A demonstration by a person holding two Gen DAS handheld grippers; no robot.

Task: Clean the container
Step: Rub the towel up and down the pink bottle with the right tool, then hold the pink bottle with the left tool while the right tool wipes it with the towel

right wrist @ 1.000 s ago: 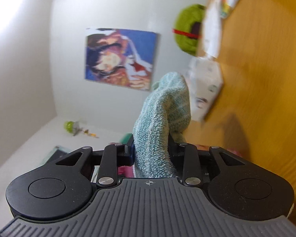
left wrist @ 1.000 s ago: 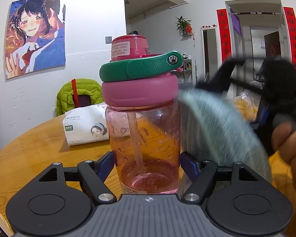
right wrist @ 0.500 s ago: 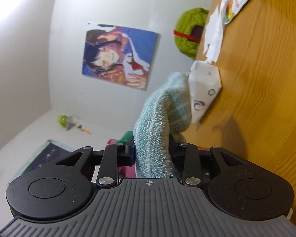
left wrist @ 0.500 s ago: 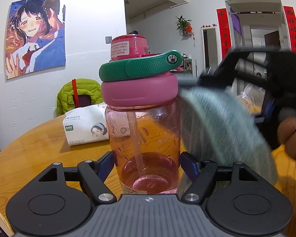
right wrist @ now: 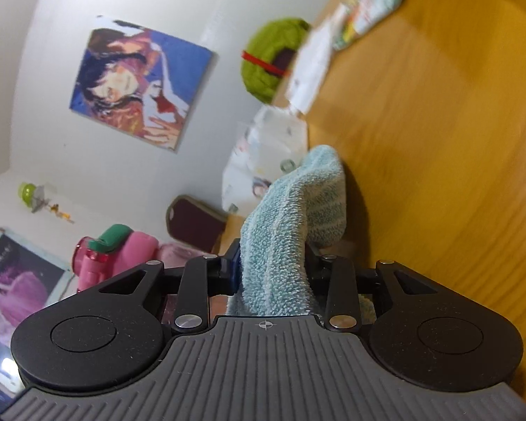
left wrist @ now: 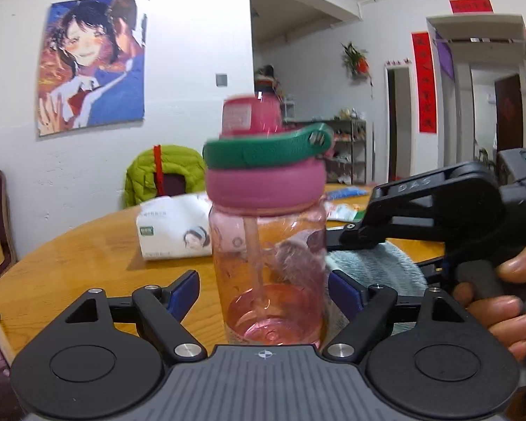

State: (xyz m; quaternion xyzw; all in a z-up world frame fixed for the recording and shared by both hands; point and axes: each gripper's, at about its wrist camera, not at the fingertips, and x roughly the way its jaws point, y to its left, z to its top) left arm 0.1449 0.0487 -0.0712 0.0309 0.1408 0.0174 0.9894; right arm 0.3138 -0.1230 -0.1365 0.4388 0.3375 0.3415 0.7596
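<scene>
Pink water bottle: upright on wooden worktop, between left gripper jaws, which are opening, pads clear. Right gripper: jaws pinching teal towel.

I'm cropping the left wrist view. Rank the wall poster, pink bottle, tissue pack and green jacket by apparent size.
1. Pink bottle, inflated by nearness to the camera.
2. Wall poster, close behind the bottle in picture area, so their order is unsure.
3. Green jacket and tissue pack look alike; unranked.

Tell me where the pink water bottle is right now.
In the left wrist view the pink water bottle stands on the wooden table between the opening left tongs, with the tissue pack behind it.
</scene>
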